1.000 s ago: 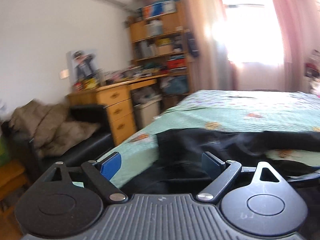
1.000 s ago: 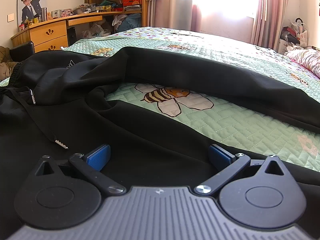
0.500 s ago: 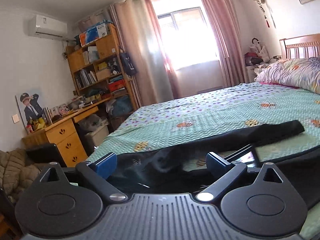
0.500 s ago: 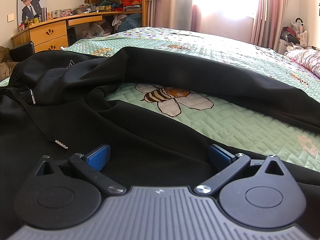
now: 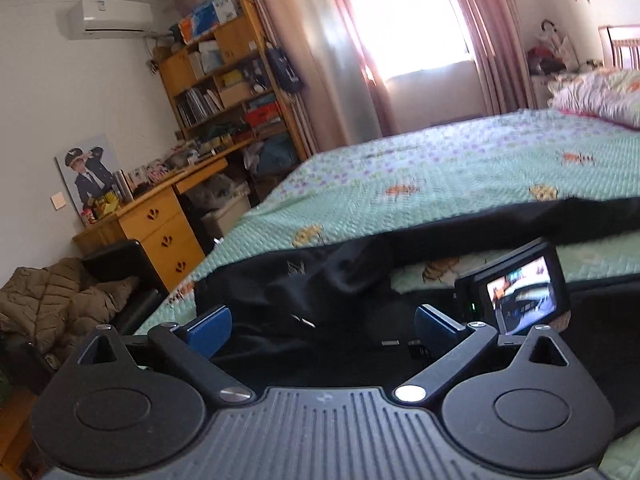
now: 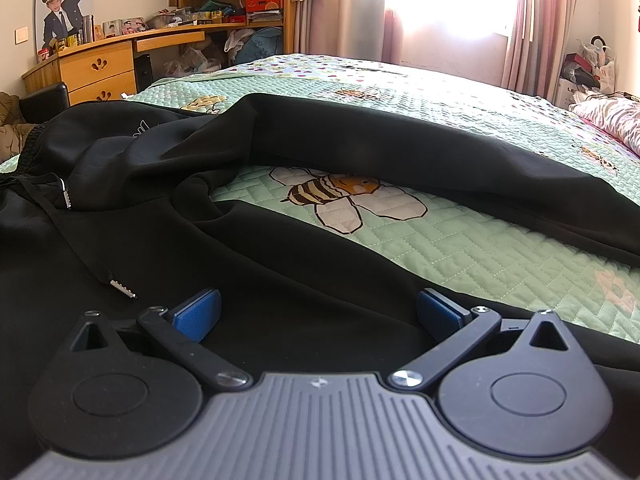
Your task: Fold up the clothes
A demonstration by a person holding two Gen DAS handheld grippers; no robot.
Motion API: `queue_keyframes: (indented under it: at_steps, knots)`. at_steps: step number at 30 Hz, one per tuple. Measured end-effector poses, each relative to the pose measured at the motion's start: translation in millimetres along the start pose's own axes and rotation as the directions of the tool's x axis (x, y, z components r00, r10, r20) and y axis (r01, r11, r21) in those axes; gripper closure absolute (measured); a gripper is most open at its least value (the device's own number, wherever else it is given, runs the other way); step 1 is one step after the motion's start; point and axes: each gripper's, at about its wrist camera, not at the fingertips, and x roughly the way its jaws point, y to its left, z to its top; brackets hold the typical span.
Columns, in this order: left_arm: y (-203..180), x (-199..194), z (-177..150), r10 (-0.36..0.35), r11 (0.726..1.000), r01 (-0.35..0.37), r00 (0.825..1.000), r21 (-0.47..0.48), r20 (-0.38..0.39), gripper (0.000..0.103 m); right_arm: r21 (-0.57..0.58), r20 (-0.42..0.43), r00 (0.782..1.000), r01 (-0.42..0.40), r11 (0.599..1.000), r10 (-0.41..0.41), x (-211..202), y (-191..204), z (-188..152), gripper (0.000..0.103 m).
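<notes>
A pair of black sweatpants lies spread on the green quilted bedspread, its two legs apart, with a printed bee showing between them. A drawstring with a metal tip rests on the waist part. The right gripper sits low over the near leg, jaws wide, nothing pinched. The left gripper is above the waist area, also released, fingers apart and empty. Beside it shows the other gripper's small camera screen. A wooden desk stands beyond the bed.
</notes>
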Motion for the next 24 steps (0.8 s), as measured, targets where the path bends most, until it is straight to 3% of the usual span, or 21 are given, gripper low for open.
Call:
queue_keyframes:
  at_steps: [6,18,24]
  knots:
    - [-7,11,-7,-0.003,1.000,0.004,1.000,0.027,-0.017,0.004,0.000,0.000,1.000,0.000,1.000,0.000,0,0,0,0.000]
    - [17,32,-15,0.051,0.999,-0.051,0.996,0.000,-0.080,0.003,0.000,0.000,1.000,0.000,1.000,0.000,0,0,0,0.000]
    - [7,37,-15,0.039,0.999,-0.038,0.995,0.020,-0.092,0.003,0.000,0.000,1.000,0.000,1.000,0.000,0,0,0,0.000]
